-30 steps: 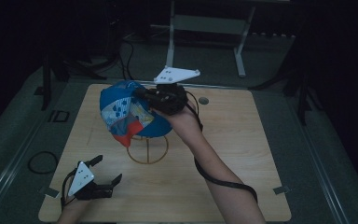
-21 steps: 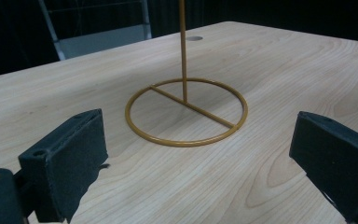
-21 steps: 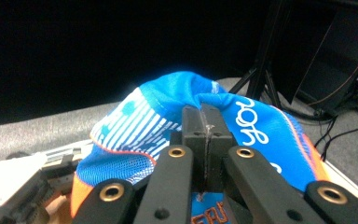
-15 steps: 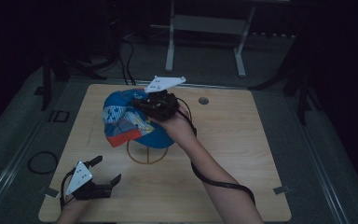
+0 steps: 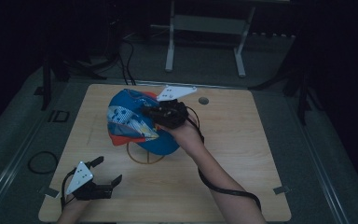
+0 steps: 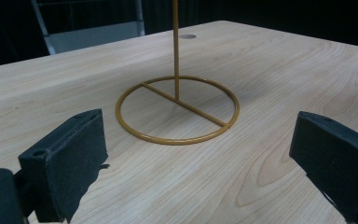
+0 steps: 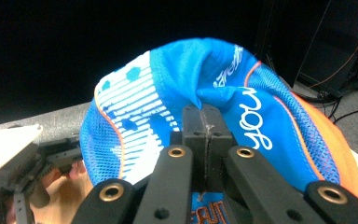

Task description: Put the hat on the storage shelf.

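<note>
A blue cap [image 5: 129, 120] with white print and an orange brim hangs over a gold wire stand [image 5: 142, 157] in the middle of the table. My right gripper [image 5: 148, 112] is shut on a fold of the cap's fabric, reaching in from the right. In the right gripper view the jaws [image 7: 206, 117] pinch the blue cloth of the cap [image 7: 247, 102]. The cap hides the top of the stand's pole. My left gripper [image 5: 107, 169] rests open near the table's front left, empty. In the left gripper view it [image 6: 199, 149] faces the stand's ring base [image 6: 177, 110].
The wooden table [image 5: 247, 154] has a small round hole [image 5: 203, 100] at the back. A black cable trails from the right gripper along the forearm. A cable loop [image 5: 42, 162] lies on the floor at the left. A metal frame [image 5: 205, 28] stands behind the table.
My right gripper has sunk and drifted slightly left with the cap, bringing it lower over the stand. The left gripper has stayed put.
</note>
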A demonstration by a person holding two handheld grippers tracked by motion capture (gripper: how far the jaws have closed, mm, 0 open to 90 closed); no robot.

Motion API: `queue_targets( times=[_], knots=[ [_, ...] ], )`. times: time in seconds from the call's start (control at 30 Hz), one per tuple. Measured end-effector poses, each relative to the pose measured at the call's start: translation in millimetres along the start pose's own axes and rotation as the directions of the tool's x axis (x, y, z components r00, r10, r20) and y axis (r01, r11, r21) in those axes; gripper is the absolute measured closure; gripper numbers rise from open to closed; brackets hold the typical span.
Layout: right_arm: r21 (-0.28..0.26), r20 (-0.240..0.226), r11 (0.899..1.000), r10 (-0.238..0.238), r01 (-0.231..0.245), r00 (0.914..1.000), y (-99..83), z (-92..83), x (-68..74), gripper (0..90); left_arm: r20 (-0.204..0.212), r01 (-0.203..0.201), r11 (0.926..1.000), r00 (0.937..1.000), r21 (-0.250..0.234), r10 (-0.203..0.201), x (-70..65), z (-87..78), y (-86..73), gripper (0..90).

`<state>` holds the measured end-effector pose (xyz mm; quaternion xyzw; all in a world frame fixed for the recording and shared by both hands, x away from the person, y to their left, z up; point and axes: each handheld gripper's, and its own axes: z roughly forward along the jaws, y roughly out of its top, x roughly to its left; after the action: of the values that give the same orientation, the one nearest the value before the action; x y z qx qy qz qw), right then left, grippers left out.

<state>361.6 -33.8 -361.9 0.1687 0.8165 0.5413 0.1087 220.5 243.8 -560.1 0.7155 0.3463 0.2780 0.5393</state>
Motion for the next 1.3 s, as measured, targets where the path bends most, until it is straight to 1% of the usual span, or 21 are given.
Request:
queue_targets(
  times=[0.07, 0.17, 0.27, 0.33, 0.43, 0.53, 0.57, 0.77, 0.87, 0.9, 0.97, 1.03, 1.1, 1.13, 1.23, 1.3],
  knots=[
    [0.0, 0.006, 1.0, -0.002, 0.002, 1.0, -4.7, -2.9, 1.3, 90.0, 0.0, -0.001, 1.0, 1.0, 0.005, 0.001, 0.4, 0.2, -0.3, 4.2],
    [0.0, -0.001, 1.0, 0.004, -0.004, 1.0, -10.7, -5.9, 0.8, 90.0, 0.007, 0.01, 0.9999, 0.9999, 0.001, -0.01, 0.5, 1.0, -0.8, 4.2],
    [-0.001, 0.002, 1.0, 0.016, -0.016, 0.9999, -15.5, -7.5, -1.4, 90.0, 0.008, 0.01, 0.9999, 0.9999, 0.004, -0.01, 0.0, 1.8, -0.9, 4.2],
    [-0.012, 0.004, 1.0, 0.026, -0.026, 0.9997, -17.5, -8.0, -3.0, 89.4, 0.01, 0.014, 0.9999, 0.9999, 0.002, -0.014, 0.0, 1.9, -0.9, 4.2],
    [-0.03, 0.005, 0.999, 0.039, -0.039, 0.9992, -18.7, -9.0, -5.0, 86.1, 0.01, 0.015, 0.9999, 0.9998, 0.005, -0.015, 0.3, 1.8, -1.3, 4.2],
    [-0.048, 0.024, 0.998, 0.051, -0.05, 0.9984, -19.1, -10.4, -7.2, 82.9, 0.011, 0.024, 0.9997, 0.9996, 0.0, -0.024, 0.9, 1.5, -1.5, 4.2],
    [-0.051, 0.022, 0.997, 0.059, -0.057, 0.998, -19.1, -10.6, -8.8, 82.8, 0.011, 0.025, 0.9997, 0.9996, 0.0, -0.025, 1.0, 1.5, -1.5, 4.2],
    [-0.031, 0.022, 0.998, 0.058, -0.057, 0.9981, -20.7, -8.6, -10.3, 81.2, 0.017, 0.022, 0.9998, 0.9996, 0.003, -0.022, 1.0, 1.8, -2.1, 4.4],
    [-0.032, 0.019, 0.998, 0.053, -0.052, 0.9984, -21.5, -8.4, -9.8, 78.4, 0.017, 0.02, 0.9998, 0.9996, 0.004, -0.02, 0.8, 2.2, -2.3, 4.4],
    [-0.036, 0.015, 0.998, 0.053, -0.053, 0.9985, -21.5, -9.1, -9.4, 76.9, 0.018, 0.022, 0.9998, 0.9996, 0.004, -0.022, 0.7, 2.4, -2.3, 4.3],
    [-0.047, 0.019, 0.998, 0.048, -0.047, 0.9987, -20.9, -10.9, -8.4, 70.0, 0.018, 0.022, 0.9997, 0.9996, 0.007, -0.022, 0.4, 2.7, -2.5, 4.4],
    [-0.056, 0.011, 0.997, 0.045, -0.045, 0.9989, -20.4, -13.3, -8.2, 66.1, 0.019, 0.024, 0.9997, 0.9995, 0.006, -0.025, 0.4, 2.9, -2.5, 4.4],
    [-0.063, 0.018, 0.997, 0.036, -0.034, 0.9992, -20.1, -15.9, -7.6, 56.4, 0.02, 0.022, 0.9997, 0.9995, 0.007, -0.022, 0.3, 2.9, -2.7, 4.4],
    [-0.07, 0.019, 0.997, 0.032, -0.031, 0.9993, -20.2, -17.5, -7.2, 52.9, 0.02, 0.023, 0.9997, 0.9995, 0.008, -0.023, 0.2, 3.0, -2.7, 4.4],
    [-0.076, 0.029, 0.997, 0.025, -0.023, 0.9993, -21.5, -22.5, -7.2, 44.4, 0.023, 0.024, 0.9997, 0.9995, 0.005, -0.024, 0.1, 3.0, -2.7, 4.4],
    [-0.072, 0.024, 0.997, 0.024, -0.023, 0.9994, -22.9, -25.6, -7.4, 39.9, 0.024, 0.022, 0.9997, 0.9995, 0.006, -0.022, 0.0, 3.2, -2.7, 4.4]
  ],
)
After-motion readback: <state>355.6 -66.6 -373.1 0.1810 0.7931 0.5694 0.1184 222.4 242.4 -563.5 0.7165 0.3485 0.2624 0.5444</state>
